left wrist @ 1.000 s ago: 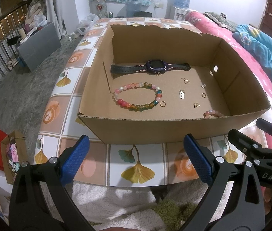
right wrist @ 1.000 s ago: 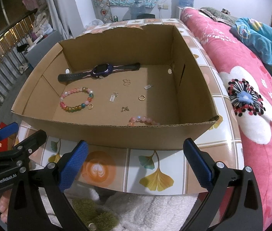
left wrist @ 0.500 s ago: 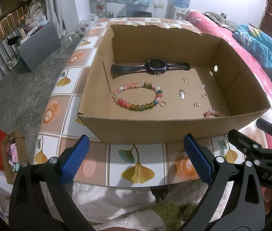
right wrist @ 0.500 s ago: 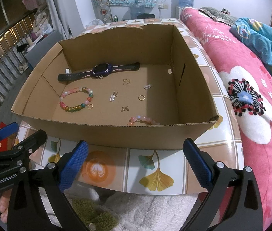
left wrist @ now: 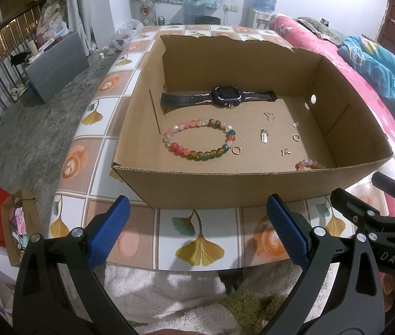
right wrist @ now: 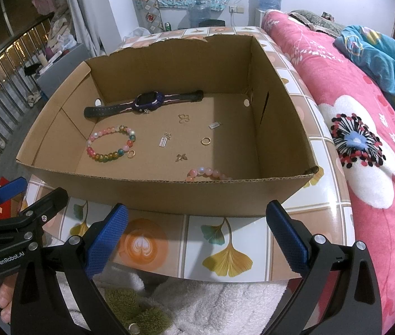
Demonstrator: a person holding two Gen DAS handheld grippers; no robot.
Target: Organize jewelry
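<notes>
An open cardboard box stands on a tiled table. On its floor lie a dark watch, a multicoloured bead bracelet, a pink bead bracelet by the near wall, two gold rings and several small charms. My left gripper and my right gripper both hang open and empty over the table's near edge, in front of the box.
The table top has a ginkgo-leaf tile pattern. A pink floral bed cover lies to the right, with a blue blanket on it. A white towel lies below the table edge. Paper bags stand on the floor at left.
</notes>
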